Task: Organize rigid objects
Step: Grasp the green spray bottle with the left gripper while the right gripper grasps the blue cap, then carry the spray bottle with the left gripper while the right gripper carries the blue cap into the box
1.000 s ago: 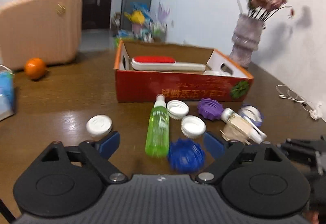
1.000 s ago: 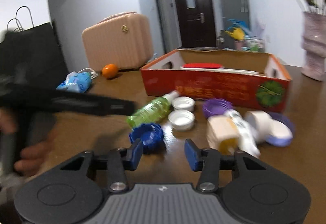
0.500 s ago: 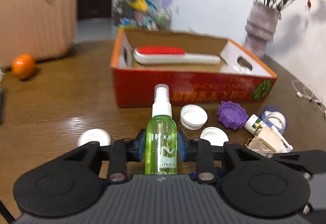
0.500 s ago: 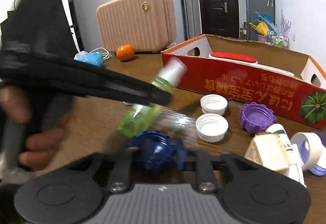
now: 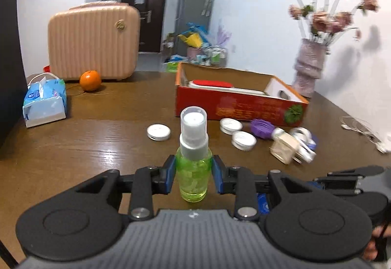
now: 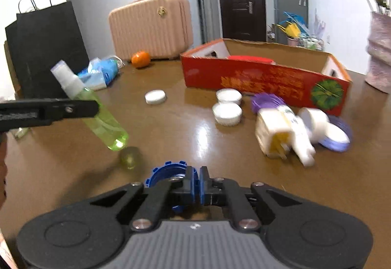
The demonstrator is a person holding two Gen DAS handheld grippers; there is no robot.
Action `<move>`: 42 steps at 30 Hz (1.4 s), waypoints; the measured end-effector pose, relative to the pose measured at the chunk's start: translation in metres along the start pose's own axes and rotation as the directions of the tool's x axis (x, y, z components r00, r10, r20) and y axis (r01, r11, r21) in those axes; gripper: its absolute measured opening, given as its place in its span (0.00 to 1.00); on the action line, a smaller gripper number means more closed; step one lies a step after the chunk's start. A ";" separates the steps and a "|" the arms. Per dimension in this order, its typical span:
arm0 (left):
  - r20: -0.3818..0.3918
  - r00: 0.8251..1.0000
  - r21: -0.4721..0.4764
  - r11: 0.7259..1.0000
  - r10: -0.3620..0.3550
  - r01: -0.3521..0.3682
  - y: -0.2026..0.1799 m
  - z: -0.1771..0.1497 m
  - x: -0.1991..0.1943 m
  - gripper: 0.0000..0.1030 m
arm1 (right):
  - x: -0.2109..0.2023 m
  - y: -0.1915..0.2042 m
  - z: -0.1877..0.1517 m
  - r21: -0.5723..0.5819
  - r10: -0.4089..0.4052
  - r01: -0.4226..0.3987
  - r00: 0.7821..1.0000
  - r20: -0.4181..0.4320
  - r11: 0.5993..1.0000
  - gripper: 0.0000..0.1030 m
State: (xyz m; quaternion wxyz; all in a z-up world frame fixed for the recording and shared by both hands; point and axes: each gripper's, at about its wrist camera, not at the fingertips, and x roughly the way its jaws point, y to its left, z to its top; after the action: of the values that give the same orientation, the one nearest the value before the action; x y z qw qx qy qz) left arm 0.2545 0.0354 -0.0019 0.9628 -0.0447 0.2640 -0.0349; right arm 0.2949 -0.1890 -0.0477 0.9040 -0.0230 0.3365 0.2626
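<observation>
The left hand-held gripper (image 5: 193, 172) pinches a green spray bottle (image 5: 193, 164) by its body, one blue pad pressed on each side. In the left wrist view the bottle stands upright between the pads with its white cap on top. In the right wrist view the same bottle (image 6: 97, 110) hangs tilted above the table (image 6: 171, 137), its bottom clear of the wood.

The right hand-held gripper (image 6: 199, 183) has its pads pressed together on the rim of a blue cap (image 6: 168, 172). The cap has a toothed edge and sits low, just in front of the gripper body; whether it touches the table I cannot tell.

Further out on the table lie more small things. One white lid (image 6: 155, 97) lies alone, to the left of the others. Two white lids (image 6: 227, 107) lie close to each other near the front wall of a red cardboard box (image 6: 264, 80). Beside them is a purple cap (image 6: 266, 101), then a cream-coloured plug (image 6: 273, 132) and a roll of tape (image 6: 315, 120), all crowded together and blurred.

Inside the box lies a long white thing with a red top (image 5: 211, 84).

At the far side of the table are an orange (image 5: 90, 80), a blue pack of tissues (image 5: 45, 100) and a vase with flowers (image 5: 309, 68).
</observation>
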 end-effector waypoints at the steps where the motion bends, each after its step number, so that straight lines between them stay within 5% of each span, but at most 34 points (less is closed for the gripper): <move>1: 0.001 1.000 0.003 1.000 -0.005 0.005 -0.002 -0.006 -0.006 0.30 | -0.007 0.000 -0.006 -0.001 -0.016 0.016 1.000 -0.008 1.000 0.04; 10: 0.033 0.999 0.144 0.989 -0.026 0.021 -0.028 -0.045 -0.029 0.30 | -0.039 0.005 -0.026 0.049 -0.079 0.078 0.997 0.021 0.996 0.12; 15: 0.029 0.999 0.127 0.992 -0.031 0.027 -0.023 -0.044 -0.029 0.31 | -0.054 0.010 -0.024 0.037 -0.036 0.034 0.997 0.064 0.999 0.39; 21: 0.006 0.999 0.112 0.993 -0.036 0.035 -0.020 -0.042 -0.019 0.30 | -0.025 0.021 -0.025 0.013 0.006 -0.006 1.000 0.023 1.000 0.49; 23: 0.006 0.999 0.113 0.993 -0.035 0.034 -0.019 -0.041 -0.015 0.30 | -0.016 0.021 -0.025 0.009 -0.006 0.006 1.000 0.008 1.000 0.48; 26: 0.006 1.000 0.112 0.993 -0.029 0.029 -0.020 -0.037 -0.011 0.30 | -0.008 0.012 -0.021 0.045 0.025 -0.025 1.000 0.001 0.999 0.08; 33: 0.069 0.994 0.055 0.995 -0.089 0.085 -0.012 0.022 0.012 0.30 | -0.011 -0.007 -0.002 0.033 0.035 -0.036 0.998 0.043 0.999 0.05; 42: 0.143 0.986 0.080 0.994 -0.089 0.078 -0.017 0.114 0.081 0.30 | -0.020 -0.049 0.069 -0.034 0.031 -0.026 0.985 0.169 0.999 0.05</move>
State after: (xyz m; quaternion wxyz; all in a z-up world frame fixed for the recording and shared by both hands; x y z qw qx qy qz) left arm 0.3818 0.0187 0.0568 0.9783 -0.0223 0.1891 -0.0817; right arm 0.3470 -0.2251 0.0115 0.9251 -0.0103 0.2543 0.2818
